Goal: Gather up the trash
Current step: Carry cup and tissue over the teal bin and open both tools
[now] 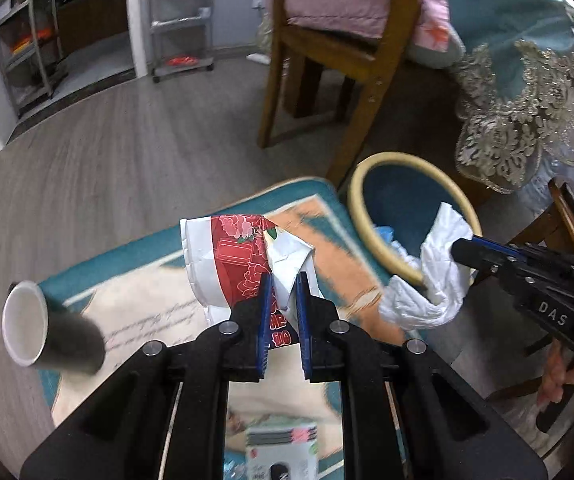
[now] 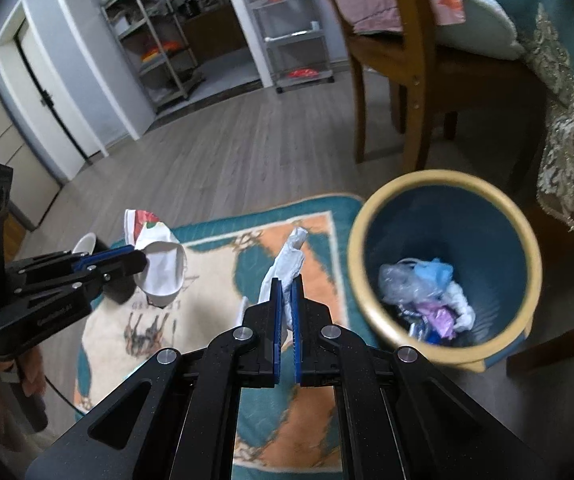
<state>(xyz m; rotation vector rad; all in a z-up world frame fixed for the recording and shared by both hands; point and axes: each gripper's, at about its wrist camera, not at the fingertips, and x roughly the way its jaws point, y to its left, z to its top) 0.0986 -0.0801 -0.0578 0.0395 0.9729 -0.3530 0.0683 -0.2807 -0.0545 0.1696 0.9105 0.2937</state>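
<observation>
Down low, the left gripper (image 1: 284, 280) is clenched on a crushed paper cup (image 1: 231, 258), red flowers printed on white, its torn rim pinched between the blue pads and the whole thing held up above the rug (image 1: 135, 280). Beside it, the right gripper (image 2: 286, 284) is clamped on a crumpled white tissue (image 2: 287, 264), the paper sticking up past the fingertips and trailing below them. From the left camera that tissue (image 1: 437, 276) hangs right at the near rim of the bin, draped across the edge. Just left of the cup, a second paper cup (image 1: 47, 330), dark outside and white inside, lies on its side on the teal and orange rug. Beyond the grippers stands the blue trash bin (image 2: 527, 248) with its cream rim, at the rug's right corner, with plastic wrap, blue and purple scraps heaped in the bottom. Farther back, a wooden chair (image 2: 411, 80) with a pink cushion, a lace-edged blue tablecloth (image 2: 571, 92) at right, and grey shelving carts (image 2: 291, 20) against the far wall.
</observation>
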